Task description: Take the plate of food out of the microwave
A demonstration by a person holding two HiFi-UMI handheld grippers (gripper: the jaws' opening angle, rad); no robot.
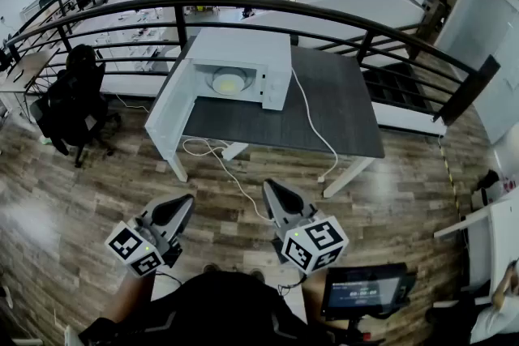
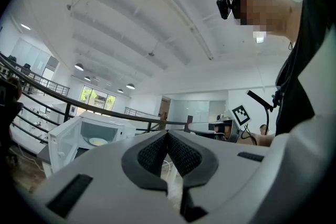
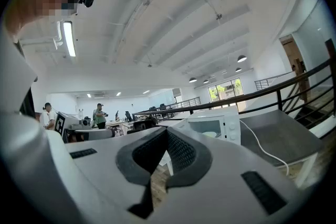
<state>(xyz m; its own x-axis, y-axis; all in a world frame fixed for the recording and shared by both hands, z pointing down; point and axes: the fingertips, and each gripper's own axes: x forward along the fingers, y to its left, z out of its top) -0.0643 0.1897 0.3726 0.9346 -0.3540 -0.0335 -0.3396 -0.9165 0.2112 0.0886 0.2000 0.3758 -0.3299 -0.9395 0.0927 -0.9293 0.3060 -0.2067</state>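
Left gripper [image 1: 183,203] and right gripper [image 1: 270,187] are held low over the wood floor [image 1: 73,207], each with jaws pressed together on nothing. Well ahead of both, the plate of food [image 1: 229,82] is seen inside the microwave [image 1: 272,53], its door [image 1: 169,108] swung open, on the table [image 1: 332,113].

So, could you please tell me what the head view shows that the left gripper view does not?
Only the head view: the dark tabletop under the microwave and the white cable running off it. Only the left gripper view: the ceiling, the person's head camera, and a close look at the left gripper, jaws together with nothing between them. Both: the microwave's open door, the plate of food inside and the black railing.
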